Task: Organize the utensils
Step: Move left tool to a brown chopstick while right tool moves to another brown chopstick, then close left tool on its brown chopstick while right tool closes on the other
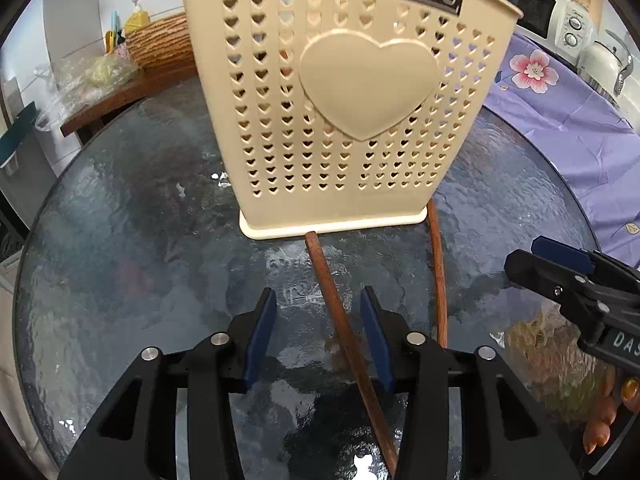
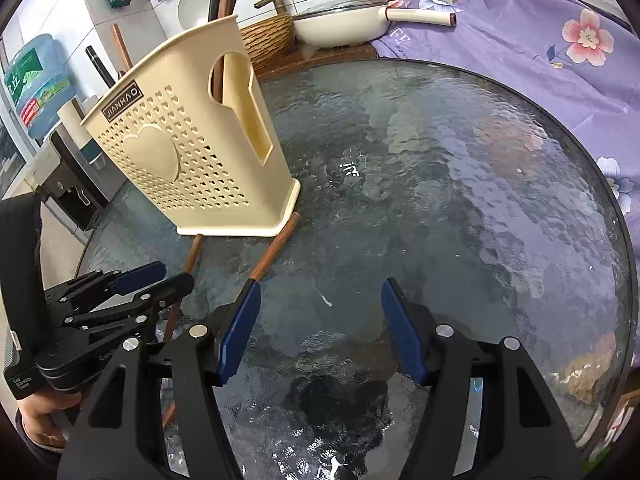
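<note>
A cream utensil holder [image 1: 340, 120] with a raised heart stands on the round glass table [image 1: 140, 240]. Two brown wooden chopsticks lie in front of it. The nearer chopstick [image 1: 340, 320] runs between my left gripper's [image 1: 318, 300] jaws, close to the right pad, which stand apart without pressing it. The second chopstick [image 1: 439, 280] lies just right of that gripper. In the right wrist view my right gripper [image 2: 320, 292] is open over bare glass, and a chopstick [image 2: 276, 246] slips under its left finger. The left gripper [image 2: 170, 278] sits beside it, near the holder [image 2: 192, 140].
A purple flowered cloth [image 2: 540, 60] drapes past the table's right edge. Behind are a white pan [image 2: 340, 24], a wicker basket [image 1: 160, 40], a microwave [image 1: 536, 8] and a water bottle [image 2: 36, 80]. A brown stick [image 2: 120, 48] and a black handle [image 2: 98, 64] rise from the holder.
</note>
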`<state>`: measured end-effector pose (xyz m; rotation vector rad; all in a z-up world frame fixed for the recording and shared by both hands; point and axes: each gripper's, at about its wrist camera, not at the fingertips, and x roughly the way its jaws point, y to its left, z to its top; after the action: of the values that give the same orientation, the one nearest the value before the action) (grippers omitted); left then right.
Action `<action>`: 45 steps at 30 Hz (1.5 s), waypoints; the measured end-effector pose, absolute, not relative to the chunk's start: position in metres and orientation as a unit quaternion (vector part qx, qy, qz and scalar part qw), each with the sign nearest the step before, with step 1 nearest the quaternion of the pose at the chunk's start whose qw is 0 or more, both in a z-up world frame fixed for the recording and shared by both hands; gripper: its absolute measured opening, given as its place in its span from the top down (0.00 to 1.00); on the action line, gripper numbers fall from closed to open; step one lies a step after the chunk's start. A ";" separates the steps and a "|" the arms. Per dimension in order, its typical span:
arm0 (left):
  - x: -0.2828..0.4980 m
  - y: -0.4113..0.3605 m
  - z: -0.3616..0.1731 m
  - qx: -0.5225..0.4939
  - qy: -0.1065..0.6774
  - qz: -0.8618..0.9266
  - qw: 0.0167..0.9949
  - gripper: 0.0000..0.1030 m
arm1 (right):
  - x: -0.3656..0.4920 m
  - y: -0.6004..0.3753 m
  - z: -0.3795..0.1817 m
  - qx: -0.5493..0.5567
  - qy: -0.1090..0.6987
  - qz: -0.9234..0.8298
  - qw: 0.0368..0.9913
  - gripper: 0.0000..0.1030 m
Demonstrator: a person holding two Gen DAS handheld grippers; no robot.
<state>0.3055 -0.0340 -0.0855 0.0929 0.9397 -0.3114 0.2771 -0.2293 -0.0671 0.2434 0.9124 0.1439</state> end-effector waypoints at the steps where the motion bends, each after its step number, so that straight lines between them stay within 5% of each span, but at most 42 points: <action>1: 0.308 -0.034 -0.085 0.048 0.448 -0.147 0.880 0.62 | 0.278 -0.227 -0.068 0.116 0.441 0.069 0.888 0.39; 3: 0.309 -0.038 -0.085 0.057 0.446 -0.143 0.882 0.64 | 0.281 -0.224 -0.069 0.113 0.444 0.068 0.886 0.39; 8: 0.310 -0.036 -0.084 0.062 0.440 -0.137 0.885 0.89 | 0.290 -0.213 -0.071 0.110 0.455 0.068 0.881 0.39; 21: 0.313 -0.013 -0.083 0.036 0.441 -0.138 0.886 0.93 | 0.320 -0.171 -0.082 0.075 0.486 0.057 0.869 0.44; 29: 0.312 -0.009 -0.084 0.037 0.441 -0.138 0.886 0.93 | 0.323 -0.155 -0.086 0.026 0.476 0.033 0.878 0.59; 34: 0.310 -0.010 -0.084 0.038 0.440 -0.136 0.887 0.93 | 0.318 -0.156 -0.088 0.008 0.473 0.033 0.881 0.79; 45: 0.307 -0.012 -0.084 0.042 0.441 -0.135 0.886 0.93 | 0.301 -0.167 -0.089 0.006 0.478 0.058 0.877 0.89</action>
<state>0.3066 -0.0124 -0.0842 0.0863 0.9162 -0.2809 0.3008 -0.1668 -0.0892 0.0120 0.9965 0.1212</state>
